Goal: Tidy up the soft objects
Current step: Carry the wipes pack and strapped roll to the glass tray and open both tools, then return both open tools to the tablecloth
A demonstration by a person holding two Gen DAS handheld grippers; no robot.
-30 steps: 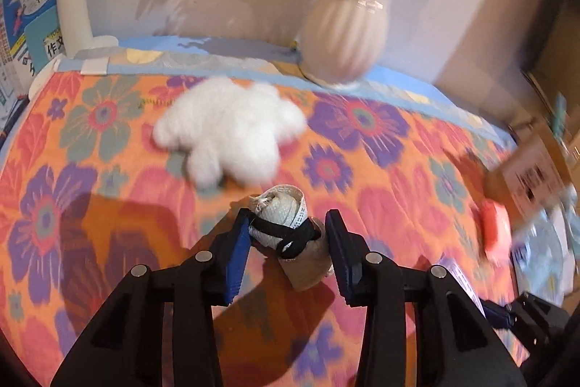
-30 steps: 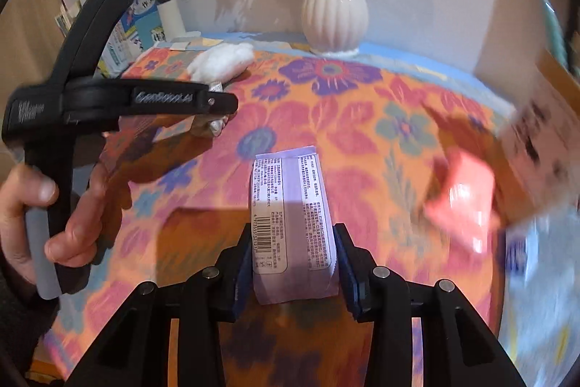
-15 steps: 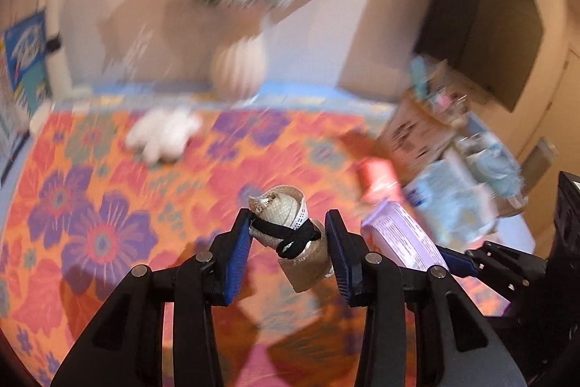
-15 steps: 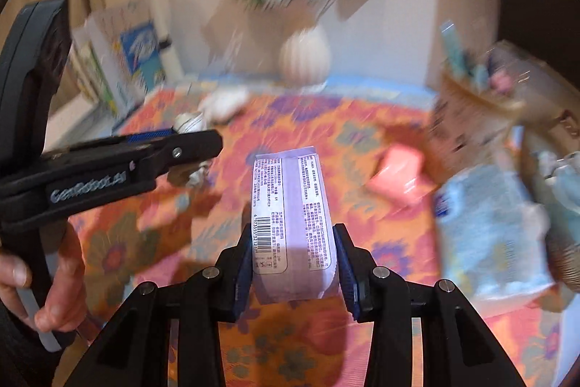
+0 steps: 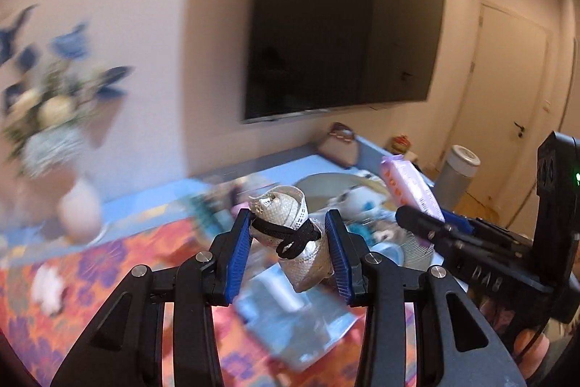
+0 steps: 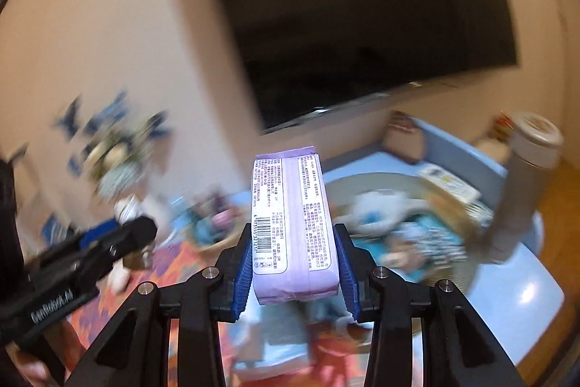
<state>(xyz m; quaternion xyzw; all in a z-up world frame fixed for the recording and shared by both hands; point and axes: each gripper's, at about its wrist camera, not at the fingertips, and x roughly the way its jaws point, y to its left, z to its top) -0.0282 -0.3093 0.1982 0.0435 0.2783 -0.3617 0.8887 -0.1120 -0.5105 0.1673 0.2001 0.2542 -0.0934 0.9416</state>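
Observation:
My left gripper (image 5: 288,254) is shut on a rolled beige cloth bundle (image 5: 290,238) tied with a black band, held high above the table. My right gripper (image 6: 294,269) is shut on a purple tissue pack (image 6: 291,223) with a barcode label, also held up in the air. The pack also shows in the left wrist view (image 5: 411,187), to the right of my left gripper. A white plush toy (image 5: 47,281) lies far left on the floral cloth (image 5: 119,260). A round basket (image 6: 384,184) with soft items sits ahead and right, blurred.
A white vase of flowers (image 5: 78,205) stands at the back left by the wall. A big dark TV (image 5: 337,35) hangs on the wall. A tall grey cylinder (image 6: 525,180) stands right of the basket. Blue tissue packs (image 5: 290,321) lie below my grippers.
Both grippers have lifted and swung right, away from the floral cloth toward the basket side. Each keeps its hold. The view is motion-blurred.

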